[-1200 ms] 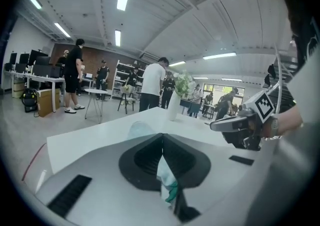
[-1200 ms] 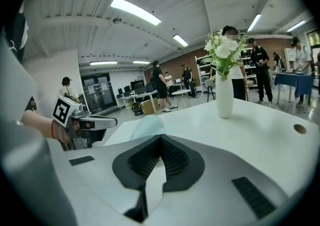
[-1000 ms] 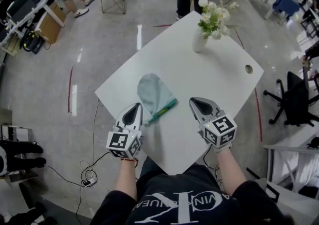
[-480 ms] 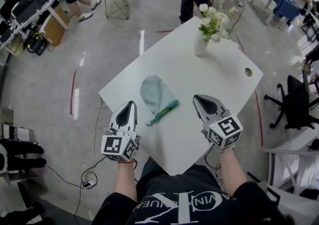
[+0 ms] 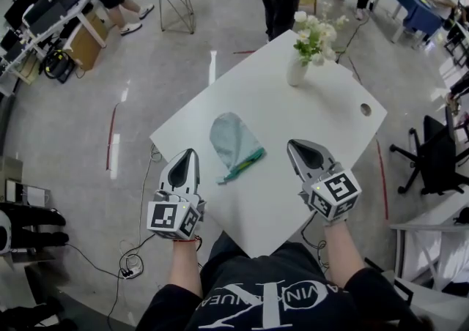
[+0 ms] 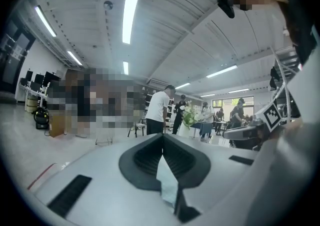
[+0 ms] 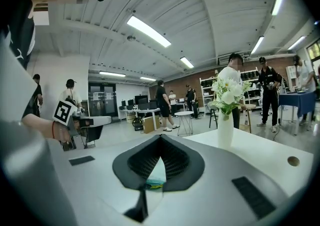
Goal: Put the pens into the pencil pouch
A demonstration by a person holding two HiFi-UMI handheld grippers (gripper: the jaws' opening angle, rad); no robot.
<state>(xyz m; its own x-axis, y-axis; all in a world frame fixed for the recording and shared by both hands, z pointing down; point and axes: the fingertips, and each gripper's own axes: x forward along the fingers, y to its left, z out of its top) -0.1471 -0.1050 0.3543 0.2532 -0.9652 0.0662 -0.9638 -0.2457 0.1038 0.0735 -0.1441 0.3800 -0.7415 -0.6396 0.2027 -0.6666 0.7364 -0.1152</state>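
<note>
Holding a two-jaw tool in each hand, I am keeping both of them over the near side of the white rectangular table [image 5: 322,110], in the lower part of the head view. My left gripper [image 5: 192,152] is sitting at the lower left, over the table's left near edge. In its own view its dark ribbed pads are pressing against each other at the tip [image 6: 162,136] with nothing between them. My right gripper [image 5: 291,143] is sitting at the lower right, over the tabletop, and its jaws are likewise meeting at the tip [image 7: 160,137], gripping nothing. Between the two tools and a little further up the frame, the pale grey-green fabric pencil pouch [image 5: 232,139] is lying flat near the middle of the table, apart from both grippers. Its rounded end is pointing towards the top of the frame. The green pens [image 5: 245,164] are poking out of its lower right end onto the tabletop, and how many there are I cannot tell. In the right gripper view a sliver of the pouch and pens is showing through the gap behind the pads. Further back, in the upper middle of the head view, a white vase of white flowers [image 5: 296,72] is standing upright, well away from the pouch.
</note>
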